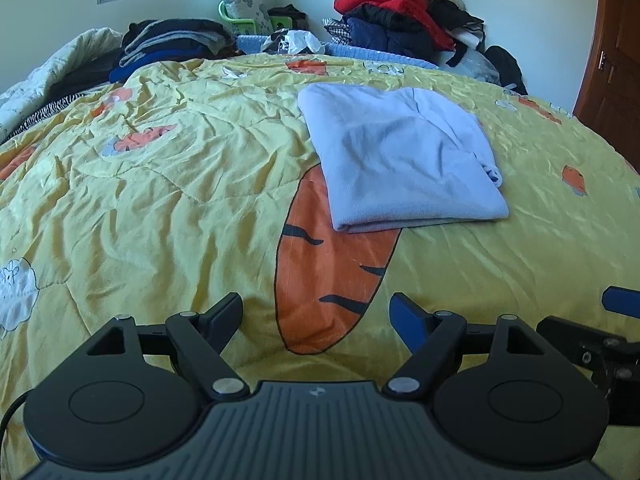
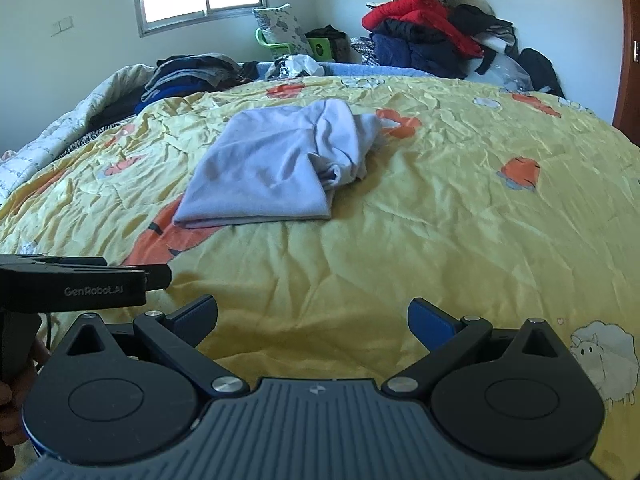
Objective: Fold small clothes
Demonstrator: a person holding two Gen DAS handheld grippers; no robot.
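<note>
Near the folded pale-blue garment (image 1: 404, 156) on the quilt (image 1: 160, 184), left gripper (image 1: 316, 312) and right gripper (image 2: 312, 312) both released, seemingly empty.

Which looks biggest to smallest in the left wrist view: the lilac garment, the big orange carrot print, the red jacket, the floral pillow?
1. lilac garment
2. carrot print, near in apparent size and partly covered by the garment, so unsure
3. red jacket
4. floral pillow
The last two lie farther from the camera.
</note>
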